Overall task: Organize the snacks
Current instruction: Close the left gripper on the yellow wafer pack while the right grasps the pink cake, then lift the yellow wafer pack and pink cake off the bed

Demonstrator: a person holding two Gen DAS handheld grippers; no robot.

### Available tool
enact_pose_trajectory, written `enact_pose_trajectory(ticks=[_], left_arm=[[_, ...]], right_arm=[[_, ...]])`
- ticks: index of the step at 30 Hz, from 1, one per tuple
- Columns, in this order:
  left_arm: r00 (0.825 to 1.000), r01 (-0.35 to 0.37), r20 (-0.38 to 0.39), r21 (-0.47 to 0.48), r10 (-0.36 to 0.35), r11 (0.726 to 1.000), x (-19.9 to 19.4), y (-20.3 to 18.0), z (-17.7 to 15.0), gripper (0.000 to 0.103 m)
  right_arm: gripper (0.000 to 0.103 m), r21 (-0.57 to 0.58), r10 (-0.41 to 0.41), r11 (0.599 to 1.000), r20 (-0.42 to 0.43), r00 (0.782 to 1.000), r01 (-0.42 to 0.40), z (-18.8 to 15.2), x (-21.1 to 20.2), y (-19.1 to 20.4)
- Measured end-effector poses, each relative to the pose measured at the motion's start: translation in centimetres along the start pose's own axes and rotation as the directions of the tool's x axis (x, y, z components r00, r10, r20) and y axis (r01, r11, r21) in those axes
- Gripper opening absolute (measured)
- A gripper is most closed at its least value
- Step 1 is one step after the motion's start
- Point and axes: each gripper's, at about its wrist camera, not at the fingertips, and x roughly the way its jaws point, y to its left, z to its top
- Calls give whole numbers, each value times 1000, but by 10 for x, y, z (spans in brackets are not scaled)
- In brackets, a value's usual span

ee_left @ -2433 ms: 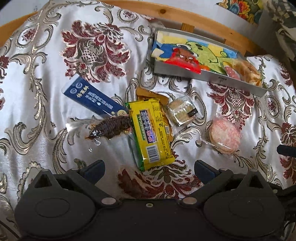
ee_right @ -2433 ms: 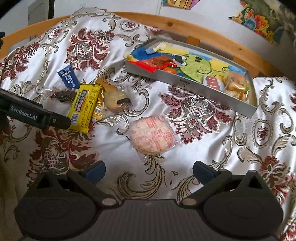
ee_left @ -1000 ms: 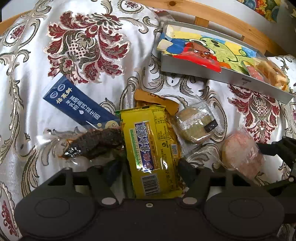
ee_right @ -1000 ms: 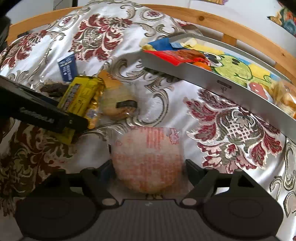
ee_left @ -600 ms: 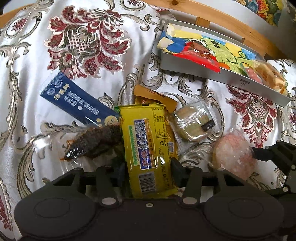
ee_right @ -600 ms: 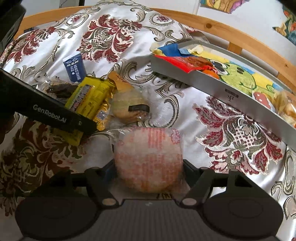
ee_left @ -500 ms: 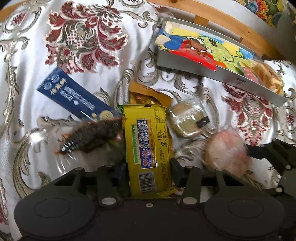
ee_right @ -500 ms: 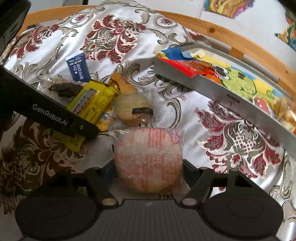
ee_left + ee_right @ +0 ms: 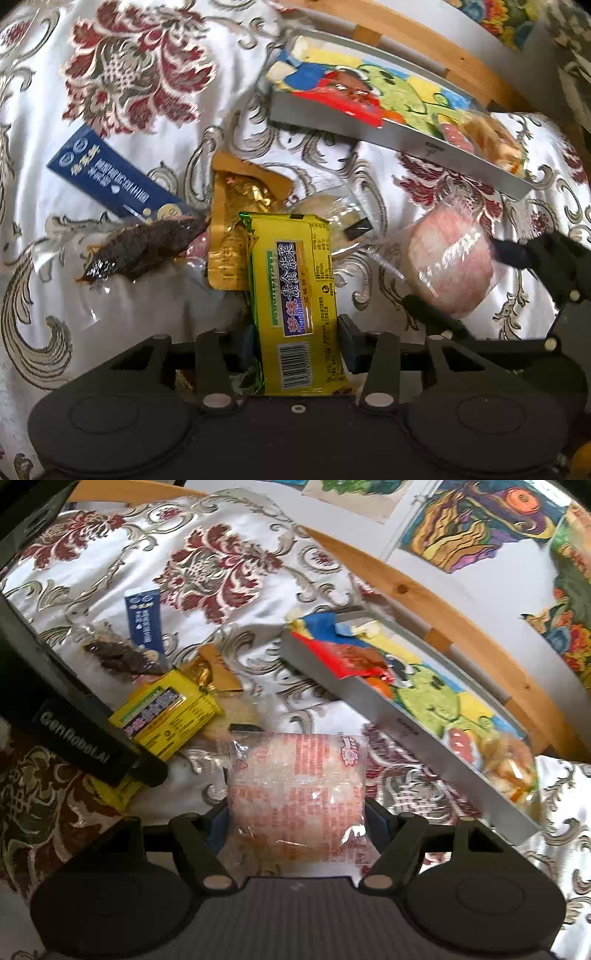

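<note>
Left gripper (image 9: 295, 343) pinching the lower end of a yellow biscuit pack (image 9: 295, 295), fingers pressed against both long sides, pack raised off the floral cloth (image 9: 147, 74) and pointing away from the camera. Right gripper (image 9: 297, 827) pinching a round pink rice cracker in a clear wrapper (image 9: 295, 794), held up above the cloth, wrapper squeezed between the two fingers. Left lying on the cloth: a blue sachet (image 9: 110, 184), a dark dried snack in clear wrap (image 9: 144, 247) just beside it, a gold pouch (image 9: 236, 221) partly under the yellow pack, and a pale round cake in clear wrap (image 9: 332, 214) near the pack's far end. Beyond these, a grey tray (image 9: 388, 133) near the wooden rail (image 9: 424, 44), already holding a red packet (image 9: 354, 661) at one end and a wrapped golden pastry (image 9: 513, 771) at the other.
</note>
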Motion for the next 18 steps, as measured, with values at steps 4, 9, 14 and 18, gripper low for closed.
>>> enact_pose_trajectory(ticks=[4, 9, 14, 18], left_arm=[[1000, 7, 17, 35, -8, 999, -4, -4, 0, 45], [999, 19, 43, 67, -22, 998, -10, -8, -2, 44], [997, 24, 73, 97, -31, 995, -14, -12, -3, 43], [994, 30, 99, 118, -42, 993, -17, -15, -4, 34]], right_arm=[[76, 18, -38, 999, 7, 999, 38, 1, -7, -7], [76, 46, -74, 996, 13, 997, 73, 2, -13, -14], [76, 56, -98, 994, 22, 995, 97, 2, -15, -16], [76, 54, -106, 993, 27, 994, 104, 2, -15, -16]])
